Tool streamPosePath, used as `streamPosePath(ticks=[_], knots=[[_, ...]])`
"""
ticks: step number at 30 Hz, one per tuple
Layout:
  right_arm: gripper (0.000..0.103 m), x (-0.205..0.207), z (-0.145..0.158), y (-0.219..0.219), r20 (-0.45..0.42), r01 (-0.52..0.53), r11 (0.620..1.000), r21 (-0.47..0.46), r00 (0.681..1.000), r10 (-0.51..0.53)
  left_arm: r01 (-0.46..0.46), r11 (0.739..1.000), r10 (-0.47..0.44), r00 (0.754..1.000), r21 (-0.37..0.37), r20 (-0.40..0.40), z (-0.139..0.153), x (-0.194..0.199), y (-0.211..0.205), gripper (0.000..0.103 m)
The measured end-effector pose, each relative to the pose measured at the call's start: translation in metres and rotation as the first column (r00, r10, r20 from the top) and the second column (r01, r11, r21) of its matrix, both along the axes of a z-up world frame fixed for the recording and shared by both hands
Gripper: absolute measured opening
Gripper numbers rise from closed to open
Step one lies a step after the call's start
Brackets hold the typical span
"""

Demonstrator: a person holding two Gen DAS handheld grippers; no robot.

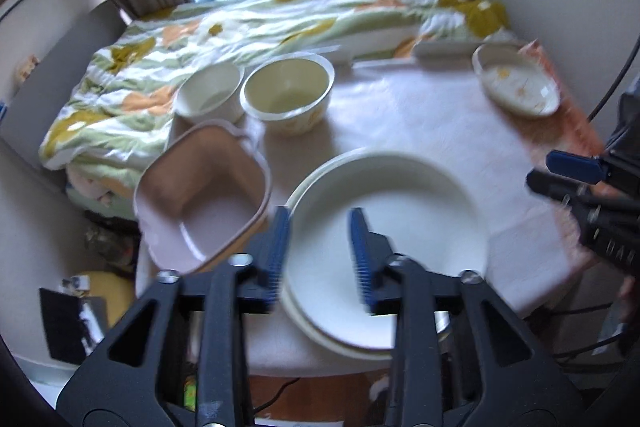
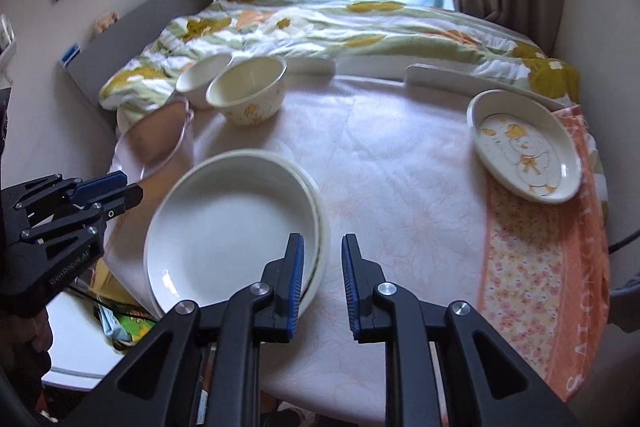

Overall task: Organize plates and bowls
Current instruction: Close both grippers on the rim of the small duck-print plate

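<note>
Hovering above the near edge of the counter (image 2: 400,155), both grippers are empty. Left gripper (image 1: 320,255): fingers spread, poised over the near-left rim of the stacked white plates (image 1: 384,239); in the left wrist view one finger (image 1: 276,251) reads outside the rim and the other over the plate well, but whether either touches is not resolvable through the motion blur. Right gripper (image 2: 322,283): fingers spread, nothing between them, sitting at the right rim of the same stack.

Positions relative to the plate stack:
- Pink square container (image 1: 204,199) just to its left, tilted, partly over the counter edge.
- Yellow-patterned bowl (image 2: 248,91) and small white bowl (image 2: 204,77) beyond it, side by side, the two close or touching.
- Duck-print dish (image 2: 524,151) well apart to the far right, resting on the orange floral towel (image 2: 536,259).

Risks, as judged:
1. The stack overhangs the near counter edge; a downward or sideways push on the rim could tip it off.
2. The top plate sits off-centre on the one beneath; pinching only the upper rim could slide it off the lower one.
3. Smooth glazed rim, thin grip area: slip is likely if the lift is tilted.
4. The left finger passes close to the pink container; a nudge could send that over the edge.
5. Both grippers at one stack: collision is possible.
</note>
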State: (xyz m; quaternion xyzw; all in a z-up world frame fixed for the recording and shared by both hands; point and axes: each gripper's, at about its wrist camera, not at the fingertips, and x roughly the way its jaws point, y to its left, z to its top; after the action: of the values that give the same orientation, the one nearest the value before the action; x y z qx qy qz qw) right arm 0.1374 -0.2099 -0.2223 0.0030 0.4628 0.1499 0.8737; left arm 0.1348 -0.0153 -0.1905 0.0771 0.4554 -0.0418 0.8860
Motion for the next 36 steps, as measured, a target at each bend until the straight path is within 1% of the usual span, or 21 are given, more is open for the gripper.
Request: streamPosePath(ticks=[1,2,3,4,7,9,10,12,14,17,19,21,23,24,25,26,27,29,32,33,36], knots=[[0.064,-0.004,0.008,-0.008,0.022,0.031,1.0,-0.001,0.999,-0.031,0.012,1.0,-0.012,1.0,-0.023,0.019,0.009,0.003,-0.004,0.09],[0.095,-0.009,0.015,-0.017,0.044,0.06,0.998,0.006,0.997,-0.06,0.024,0.999,-0.022,0.999,-0.042,0.048,0.016,0.004,-0.007,0.103],[0.103,-0.014,0.021,-0.026,0.065,0.086,0.996,0.014,0.994,-0.086,0.053,0.996,-0.046,0.995,-0.075,0.089,0.026,0.004,-0.011,0.103],[0.103,-0.018,0.026,-0.033,0.082,0.106,0.994,0.018,0.991,-0.107,0.088,0.99,-0.076,0.991,-0.107,0.109,0.033,0.006,-0.016,0.103],[0.103,-0.025,0.036,-0.058,0.1,0.177,0.984,0.005,0.979,-0.177,0.153,0.973,-0.138,0.986,-0.173,0.095,0.044,0.025,-0.037,0.103],[0.103,-0.022,0.039,-0.082,0.036,0.217,0.976,0.013,0.975,-0.217,0.184,0.957,-0.168,0.982,-0.224,0.088,0.05,0.04,-0.049,0.103],[0.103,-0.019,0.042,-0.094,0.032,0.241,0.97,0.015,0.97,-0.241,0.199,0.947,-0.184,0.979,-0.251,0.084,0.052,0.048,-0.056,0.103],[0.103,-0.02,0.047,-0.115,0.052,0.303,0.953,0.018,0.952,-0.303,0.229,0.929,-0.215,0.973,-0.29,0.081,0.058,0.065,-0.07,0.103],[0.103,-0.014,0.049,-0.142,0.045,0.39,0.919,0.046,0.919,-0.392,0.255,0.918,-0.246,0.967,-0.303,0.068,0.059,0.083,-0.09,0.103],[0.103,0.004,0.037,-0.17,-0.013,0.434,0.893,0.122,0.9,-0.436,0.275,0.917,-0.275,0.96,-0.287,0.042,0.051,0.111,-0.12,0.103],[0.103,0.018,0.022,-0.186,-0.057,0.466,0.869,0.168,0.884,-0.463,0.293,0.908,-0.304,0.953,-0.299,0.008,0.039,0.134,-0.14,0.103],[0.103,0.029,0.005,-0.195,-0.102,0.499,0.844,0.195,0.866,-0.489,0.311,0.898,-0.332,0.943,-0.312,-0.016,0.023,0.154,-0.159,0.103],[0.103,0.043,-0.019,-0.204,-0.172,0.549,0.802,0.235,0.835,-0.522,0.316,0.89,-0.356,0.932,-0.329,-0.065,-0.002,0.179,-0.18,0.101],[0.101,0.048,-0.031,-0.208,-0.197,0.564,0.783,0.261,0.825,-0.529,0.314,0.89,-0.36,0.929,-0.331,-0.088,-0.013,0.188,-0.187,0.096],[0.094,0.055,-0.042,-0.212,-0.218,0.58,0.765,0.278,0.814,-0.538,0.309,0.891,-0.366,0.923,-0.333,-0.121,-0.026,0.199,-0.197,0.092],[0.087,0.06,-0.051,-0.215,-0.233,0.591,0.755,0.283,0.806,-0.544,0.307,0.891,-0.371,0.917,-0.334,-0.145,-0.037,0.207,-0.204,0.084],[0.084,0.066,-0.056,-0.218,-0.243,0.597,0.748,0.291,0.802,-0.546,0.306,0.891,-0.377,0.911,-0.336,-0.169,-0.047,0.215,-0.21,0.078],[0.072,0.077,-0.069,-0.224,-0.266,0.611,0.731,0.305,0.791,-0.551,0.305,0.891,-0.389,0.896,-0.336,-0.217,-0.067,0.233,-0.225,0.07],[0.061,0.09,-0.079,-0.229,-0.288,0.636,0.72,0.278,0.77,-0.569,0.316,0.894,-0.403,0.877,-0.317,-0.262,-0.09,0.252,-0.245,0.056],[0.06,0.094,-0.08,-0.229,-0.288,0.642,0.72,0.264,0.765,-0.576,0.32,0.895,-0.406,0.872,-0.311,-0.272,-0.096,0.257,-0.25,0.052],[0.051,0.103,-0.081,-0.226,-0.28,0.637,0.73,0.248,0.768,-0.575,0.324,0.898,-0.408,0.866,-0.297,-0.289,-0.108,0.269,-0.258,0.047]])
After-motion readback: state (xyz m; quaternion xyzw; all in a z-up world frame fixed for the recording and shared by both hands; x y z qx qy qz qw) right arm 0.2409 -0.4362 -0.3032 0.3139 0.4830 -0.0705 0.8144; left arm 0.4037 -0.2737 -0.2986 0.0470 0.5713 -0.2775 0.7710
